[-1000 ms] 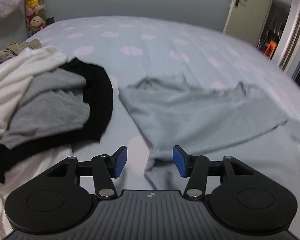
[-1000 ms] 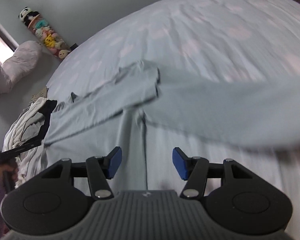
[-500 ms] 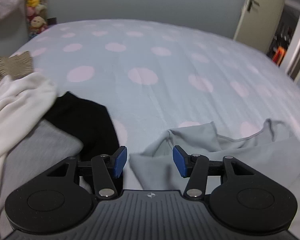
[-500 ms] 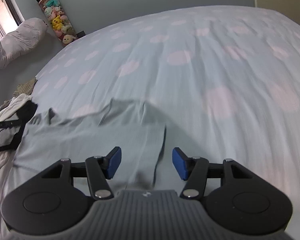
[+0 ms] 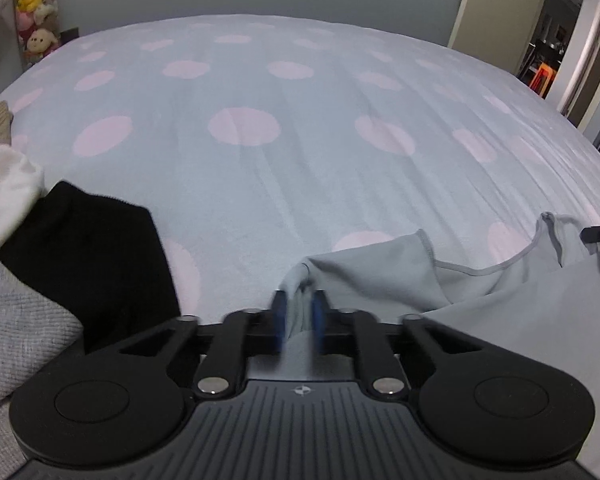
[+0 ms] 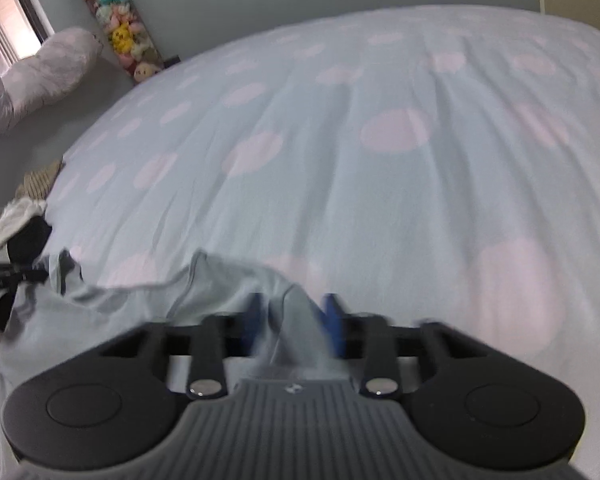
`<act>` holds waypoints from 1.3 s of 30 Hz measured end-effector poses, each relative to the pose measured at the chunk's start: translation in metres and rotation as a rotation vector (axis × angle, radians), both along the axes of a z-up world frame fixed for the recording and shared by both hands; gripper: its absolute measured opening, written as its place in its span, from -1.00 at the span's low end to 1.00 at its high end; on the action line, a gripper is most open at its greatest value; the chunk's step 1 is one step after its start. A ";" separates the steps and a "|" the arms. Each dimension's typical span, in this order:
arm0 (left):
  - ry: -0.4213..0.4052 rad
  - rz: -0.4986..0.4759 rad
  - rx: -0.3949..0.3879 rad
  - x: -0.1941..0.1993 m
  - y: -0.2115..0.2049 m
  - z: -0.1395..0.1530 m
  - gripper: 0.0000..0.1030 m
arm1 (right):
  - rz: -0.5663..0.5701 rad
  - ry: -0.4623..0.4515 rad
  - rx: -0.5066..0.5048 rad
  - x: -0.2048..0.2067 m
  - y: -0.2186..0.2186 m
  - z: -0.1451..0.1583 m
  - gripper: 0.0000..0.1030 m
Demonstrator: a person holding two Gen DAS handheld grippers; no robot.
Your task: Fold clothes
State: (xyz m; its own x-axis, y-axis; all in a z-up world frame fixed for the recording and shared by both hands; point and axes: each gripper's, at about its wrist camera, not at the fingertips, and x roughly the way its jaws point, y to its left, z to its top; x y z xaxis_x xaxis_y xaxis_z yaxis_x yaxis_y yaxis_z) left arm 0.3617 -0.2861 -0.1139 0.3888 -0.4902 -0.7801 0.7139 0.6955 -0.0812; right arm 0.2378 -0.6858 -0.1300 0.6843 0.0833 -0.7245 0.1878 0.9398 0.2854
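Two hand-held grippers are seen, one per view, and both have just been closing on the same pale grey garment (image 5: 480, 300). The left hand-held gripper (image 5: 299, 312) is pressed together, with a bunched corner of the garment pinched between its blue pads. The right hand-held gripper (image 6: 292, 316) is blurred; a fold of the garment (image 6: 204, 296) stands between its narrowed jaws, and the pads appear to press on it, though this cannot be told for sure. No readable writing or brand is made out; only a small emblem is seen on each grey gripper body.

One garment is being handled, spread over the near part of the bed (image 5: 260, 168), with its neckline seam facing up. The bed is covered by one pale blue sheet printed with many pink dots. At the left of the left view one pile of other clothes (image 5: 72, 248) is heaped: one black piece, one grey knit, one white piece. Against the grey wall a tall column of plush toys (image 6: 120, 28) is stood, with a pink pillow (image 6: 48, 68) beside it. An open door (image 5: 496, 12) is shown at the far right.
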 end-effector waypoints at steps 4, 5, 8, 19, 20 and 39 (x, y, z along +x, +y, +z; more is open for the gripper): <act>-0.072 -0.003 0.041 -0.012 -0.013 0.010 -0.95 | 0.026 0.012 -0.093 -0.001 0.015 0.004 -0.91; -0.094 -0.002 0.041 -0.014 -0.016 0.015 -0.95 | 0.021 -0.003 -0.120 -0.002 0.018 0.010 -0.91; -0.146 0.000 0.048 -0.012 -0.025 0.027 -0.95 | -0.003 -0.056 -0.184 -0.002 0.018 0.028 -0.93; -0.145 0.031 0.136 0.000 -0.041 0.005 -0.73 | -0.040 0.031 -0.146 0.012 0.006 0.007 -0.79; -0.143 0.038 0.128 0.000 -0.038 0.008 -0.65 | -0.051 0.031 -0.132 0.011 0.004 0.008 -0.75; -0.076 0.039 0.011 -0.124 0.065 0.094 -0.55 | -0.329 0.037 -0.105 -0.226 -0.061 0.115 -0.31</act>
